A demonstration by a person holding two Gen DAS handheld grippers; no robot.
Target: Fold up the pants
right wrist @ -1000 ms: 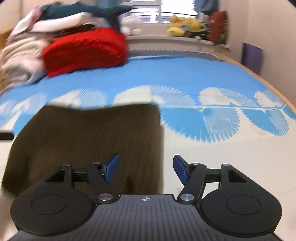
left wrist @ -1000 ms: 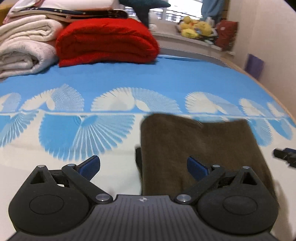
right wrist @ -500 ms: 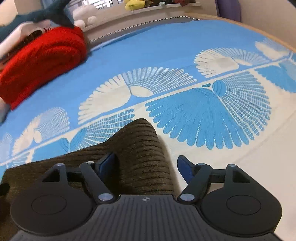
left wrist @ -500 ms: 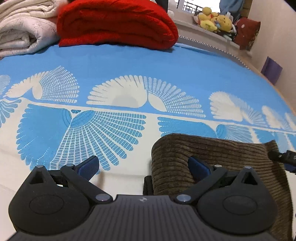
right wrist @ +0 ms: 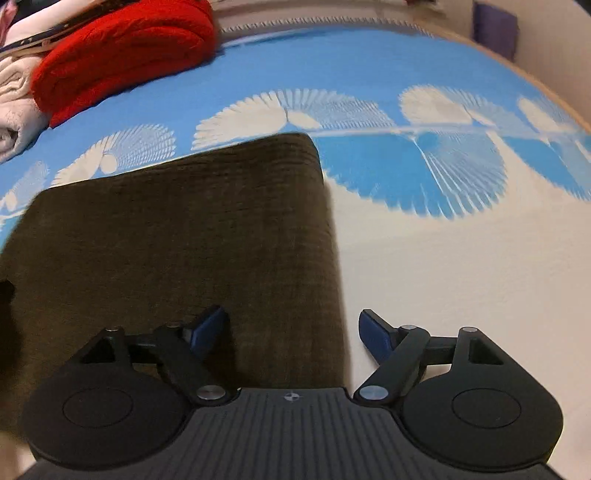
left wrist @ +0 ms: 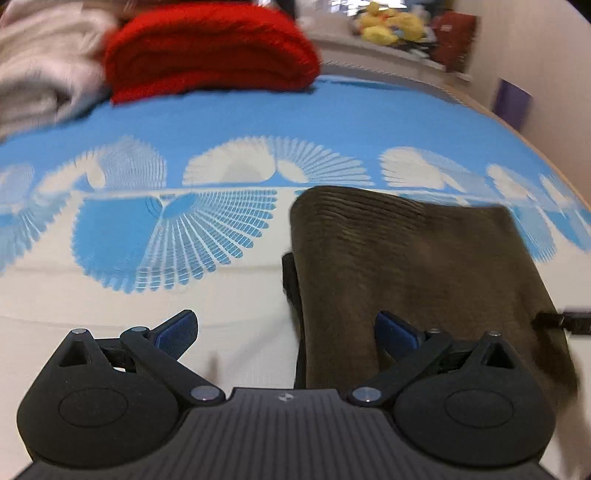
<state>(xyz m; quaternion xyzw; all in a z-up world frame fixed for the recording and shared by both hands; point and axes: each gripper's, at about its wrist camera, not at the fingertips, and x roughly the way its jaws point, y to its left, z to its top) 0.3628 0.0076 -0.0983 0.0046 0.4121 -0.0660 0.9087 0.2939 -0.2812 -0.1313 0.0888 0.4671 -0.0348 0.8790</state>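
Observation:
The brown corduroy pants (left wrist: 413, 266) lie folded in a compact rectangle on the bed; they also show in the right wrist view (right wrist: 184, 236). My left gripper (left wrist: 286, 332) is open, straddling the stack's left edge, with its right finger over the cloth. My right gripper (right wrist: 293, 330) is open, straddling the stack's right edge, with its left finger over the cloth. Neither holds anything. The tip of the other gripper (left wrist: 565, 319) shows at the right edge of the left wrist view.
The bed sheet (left wrist: 221, 125) is blue and white with fan shapes. A folded red blanket (left wrist: 210, 44) and white blankets (left wrist: 40, 85) are stacked at the far left. Yellow plush toys (left wrist: 388, 22) sit on the far ledge. A wall (left wrist: 546, 66) stands to the right.
Both grippers dipped close to the pants half a second ago and have since drawn back and up. Both stay open. The folded pants lie flat.

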